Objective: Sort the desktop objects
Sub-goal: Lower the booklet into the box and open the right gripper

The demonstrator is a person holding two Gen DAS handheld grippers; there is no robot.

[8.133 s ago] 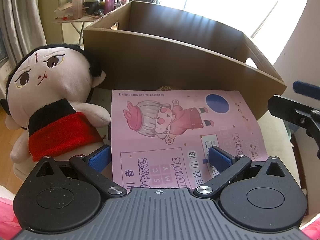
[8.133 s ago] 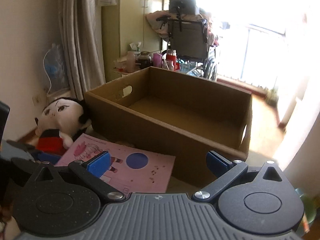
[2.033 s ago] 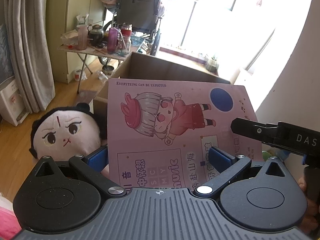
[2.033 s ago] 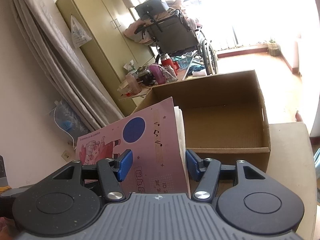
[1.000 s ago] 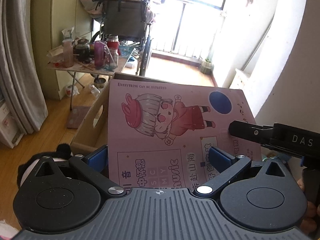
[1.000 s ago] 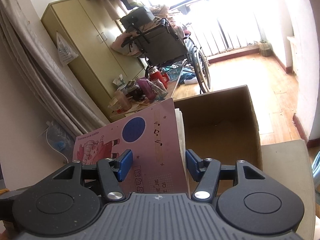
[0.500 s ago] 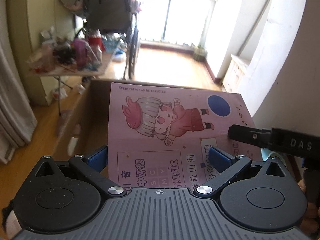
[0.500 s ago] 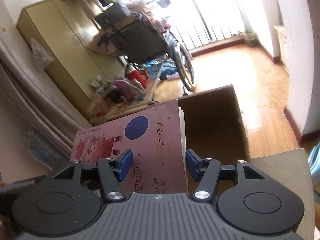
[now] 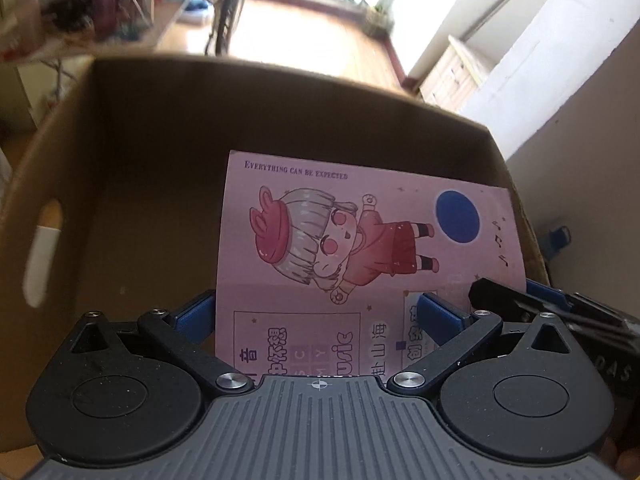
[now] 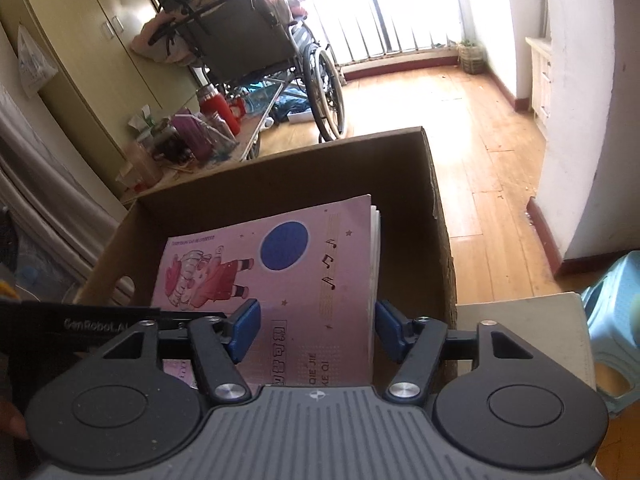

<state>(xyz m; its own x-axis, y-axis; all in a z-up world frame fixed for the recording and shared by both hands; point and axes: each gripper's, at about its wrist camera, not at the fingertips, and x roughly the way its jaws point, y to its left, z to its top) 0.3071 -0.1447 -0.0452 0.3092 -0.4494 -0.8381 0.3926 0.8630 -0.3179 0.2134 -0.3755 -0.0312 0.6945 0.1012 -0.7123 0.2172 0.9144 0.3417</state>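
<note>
Pink booklet [image 9: 360,240], printed with a cartoon figure and a dark blue disc, is held face up inside the cardboard box [image 9: 160,120], towards the box's right wall; whether its far end is rested on the box floor cannot be told. The left gripper [image 9: 318,316] is angled steeply downward into the box; its jaws are closed on the booklet's near end, one blue pad being set against the left edge and the other laid over the cover. The right gripper [image 10: 316,324] is also tilted downward, at the booklet's right corner, and is crossed just in front of the left gripper; its jaws have just been opening, with the booklet's corner between them; the right pad is seen just beside the page edges and not pressed on them, so the jaws are parted.

Nothing but the booklet is seen within the box; an oval handle hole is cut into its left wall. The box is stood on a pale tabletop [image 10: 520,320], a strip of which is shown at its right. Beyond the box a wheelchair [image 10: 248,32] and a folding table [image 10: 248,136] crowded with bottles are seen on the wooden floor; a light blue stool [image 10: 616,320] is placed beside the tabletop.
</note>
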